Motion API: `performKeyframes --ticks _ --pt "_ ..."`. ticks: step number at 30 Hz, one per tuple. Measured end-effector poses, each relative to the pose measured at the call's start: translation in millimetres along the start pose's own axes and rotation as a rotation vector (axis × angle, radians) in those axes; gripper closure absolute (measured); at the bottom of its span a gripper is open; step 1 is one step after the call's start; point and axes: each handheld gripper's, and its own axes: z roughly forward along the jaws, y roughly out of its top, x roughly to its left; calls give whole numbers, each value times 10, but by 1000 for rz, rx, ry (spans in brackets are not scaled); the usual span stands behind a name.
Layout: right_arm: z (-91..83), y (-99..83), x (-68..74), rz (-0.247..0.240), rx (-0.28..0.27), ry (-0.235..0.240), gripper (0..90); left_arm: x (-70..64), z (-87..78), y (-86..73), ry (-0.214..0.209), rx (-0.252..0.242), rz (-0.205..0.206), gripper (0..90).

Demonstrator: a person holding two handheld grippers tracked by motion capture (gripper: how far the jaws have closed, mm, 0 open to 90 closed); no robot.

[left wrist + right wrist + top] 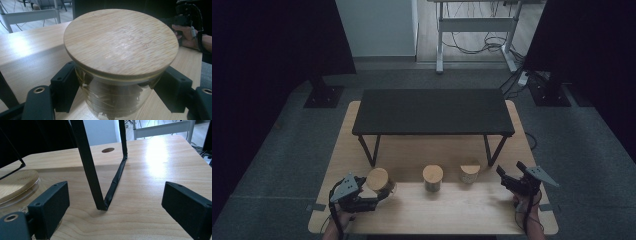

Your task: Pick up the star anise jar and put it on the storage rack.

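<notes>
Left gripper fingers clamp both sides of a glass jar just under its bamboo lid; jar sits at the front left of the worktop. Right gripper fingers spread wide, holding nothing, at the front right, facing a black shelf leg. Two more lidded jars, middle jar and right jar, stand between the grippers, in front of the black shelf.

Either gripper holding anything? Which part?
Left gripper fingers bracket the left jar on its glass body below the lid; firm contact unclear. Right gripper holds nothing.
</notes>
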Motion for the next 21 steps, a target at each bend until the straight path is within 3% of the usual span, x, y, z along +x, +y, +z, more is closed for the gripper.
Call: performKeyframes --ticks 21 --pt "1 0 0 0 0 1 73 2 -11 104 8 -7 23 253"
